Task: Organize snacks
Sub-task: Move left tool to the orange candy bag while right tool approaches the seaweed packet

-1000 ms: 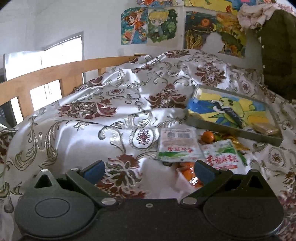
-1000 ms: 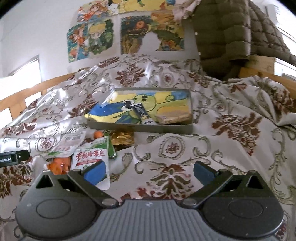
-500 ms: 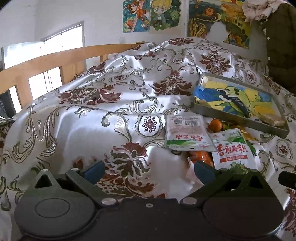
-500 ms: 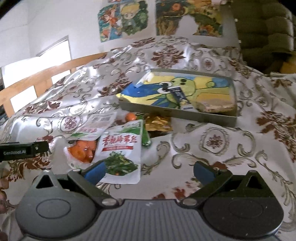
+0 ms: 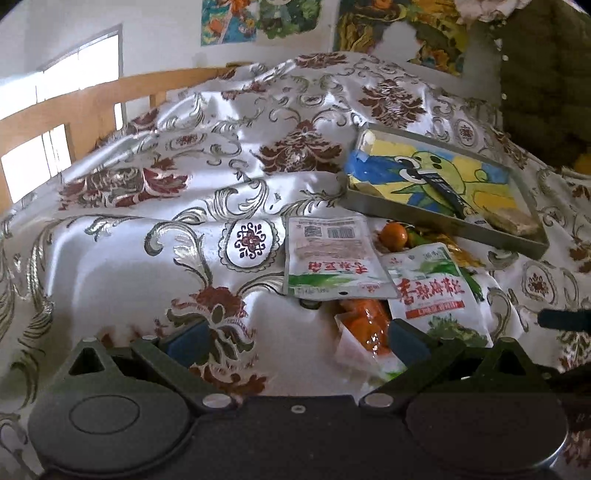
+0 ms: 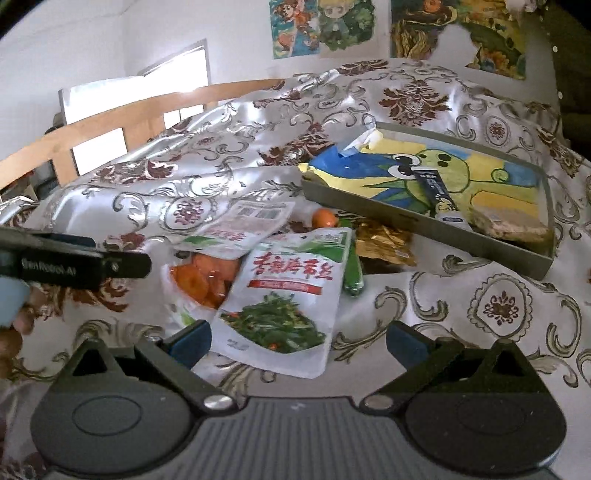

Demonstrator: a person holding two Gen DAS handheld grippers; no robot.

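Note:
Snack packets lie in a loose pile on a floral satin cloth. A white seaweed packet [image 6: 284, 295] lies just ahead of my open right gripper [image 6: 295, 341], partly between its fingers. Left of it lies a clear orange-snack packet [image 6: 203, 280], under a pale barcode packet [image 6: 243, 225]. Behind them lie a small orange [image 6: 324, 218], a green packet [image 6: 352, 271] and gold wrappers [image 6: 382, 240]. My left gripper [image 5: 295, 341] is open, its right finger [image 5: 408, 343] near the orange-snack packet [image 5: 367, 330]. The grey tray [image 6: 421, 223] holds a dark stick packet [image 6: 437, 195] and a beige bar [image 6: 509, 221].
A wooden bed rail [image 5: 55, 110] runs along the left. Posters [image 6: 321, 26] hang on the back wall. A dark quilted coat [image 5: 546, 81] hangs at the right. A person's hand [image 6: 14, 321] holds the left gripper's body [image 6: 74, 260], seen at the right wrist view's left edge.
Both grippers have moved forward and down toward the snack pile. The seaweed packet now lies right at the right gripper's fingers; the orange-snack packet is beside the left gripper's right finger.

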